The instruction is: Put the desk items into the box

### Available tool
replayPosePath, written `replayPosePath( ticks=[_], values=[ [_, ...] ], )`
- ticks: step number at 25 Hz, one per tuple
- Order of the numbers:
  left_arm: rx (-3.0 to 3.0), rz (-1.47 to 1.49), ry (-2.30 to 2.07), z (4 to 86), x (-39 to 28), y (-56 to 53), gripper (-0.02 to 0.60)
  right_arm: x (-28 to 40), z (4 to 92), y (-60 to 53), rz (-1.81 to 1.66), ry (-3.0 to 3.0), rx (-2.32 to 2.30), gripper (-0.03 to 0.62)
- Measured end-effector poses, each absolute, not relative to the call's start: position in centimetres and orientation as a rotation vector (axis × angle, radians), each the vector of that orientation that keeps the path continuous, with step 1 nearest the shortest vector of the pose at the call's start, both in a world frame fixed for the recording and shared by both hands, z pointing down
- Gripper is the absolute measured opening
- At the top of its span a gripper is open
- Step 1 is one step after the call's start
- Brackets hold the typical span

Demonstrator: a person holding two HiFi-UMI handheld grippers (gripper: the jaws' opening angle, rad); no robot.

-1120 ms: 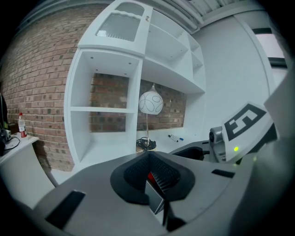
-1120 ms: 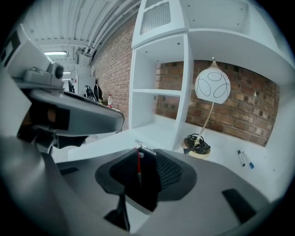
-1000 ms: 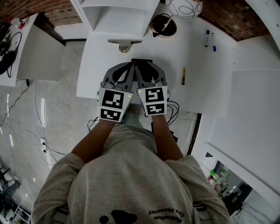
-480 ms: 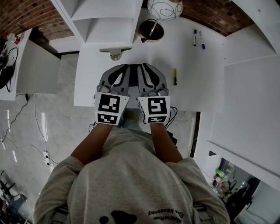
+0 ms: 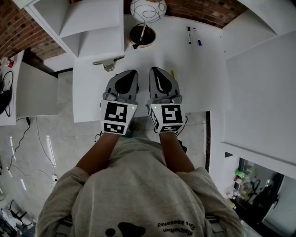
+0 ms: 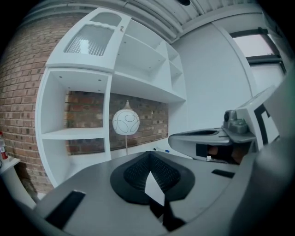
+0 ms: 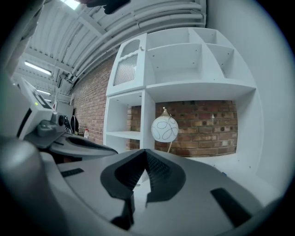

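Noting tall white shelf unit (image 5: pixel 88 28) standing at back left of flat white desk (image 5: pixel 203 78), clear of the working area. Spotting small grey metal piece (image 5: pixel 108 65) lying just in front of it, too small to identify. Holding grey two-jaw left gripper (image 5: pixel 131 74) low over the desk's near edge, jaws pressed together on nothing, likely parking it in a neutral ready pose rather than reaching. Passing white globe lamp (image 5: pixel 148 8) with looping line pattern, standing on dark round base (image 5: pixel 142 36) at the back, well beyond both tools, probably a fixture rather than something to pack. Holding matching grey right gripper (image 5: pixel 155 70) just beside the left one, roughly parallel, jaws closing right down with pads meeting and nothing between them, so carrying nothing. Finding slim yellow pen (image 5: pixel 172 73) lying on the desk just beside the right gripper's outer flank, partly hidden by it, probably the nearest item to grab. Finding two slim markers (image 5: pixel 189 35), one dark-capped, one blue-capped, lying side by side further back right, well apart from both tools, sitting untouched. Failing to make out any box in any view, so judging packing as not yet begun, desk items all lying loose on the desk top, and needing to locate the box before lifting anything.
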State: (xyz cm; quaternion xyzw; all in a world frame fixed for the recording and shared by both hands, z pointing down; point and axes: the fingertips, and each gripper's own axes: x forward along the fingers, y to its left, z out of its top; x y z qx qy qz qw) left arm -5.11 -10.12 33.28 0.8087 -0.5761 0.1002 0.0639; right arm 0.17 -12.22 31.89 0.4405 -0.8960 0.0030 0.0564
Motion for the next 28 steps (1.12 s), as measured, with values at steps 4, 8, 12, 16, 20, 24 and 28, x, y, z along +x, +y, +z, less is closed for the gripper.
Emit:
replayPosePath(
  ticks=[4,8,12,16,20,24,28],
  values=[
    [2.488,0.293,-1.687,32.8,-3.0,-10.6,0.006,2.6,31.3,-12.8,0.006,-2.68,1.405,0.018],
    [2.531,0.293,-1.626,32.8,-0.8,-10.9,0.006,5.4,31.0,-13.2,0.011,-2.633,1.485,0.018],
    [2.572,0.297,-1.567,32.8,1.4,-11.3,0.006,8.0,30.9,-13.5,-0.006,-2.575,1.545,0.018],
    [2.607,0.302,-1.508,32.9,3.5,-11.4,0.006,10.1,30.7,-13.5,-0.04,-2.526,1.584,0.018],
    [2.635,0.307,-1.46,33.0,5.4,-11.7,0.006,12.0,30.6,-13.6,-0.045,-2.487,1.624,0.018],
    [2.652,0.311,-1.418,33.2,6.9,-11.9,0.006,13.7,30.6,-13.8,-0.033,-2.46,1.661,0.018],
    [2.648,0.321,-1.394,33.8,7.7,-12.4,0.006,14.7,31.4,-14.0,-0.023,-2.439,1.65,0.018]
  ],
)
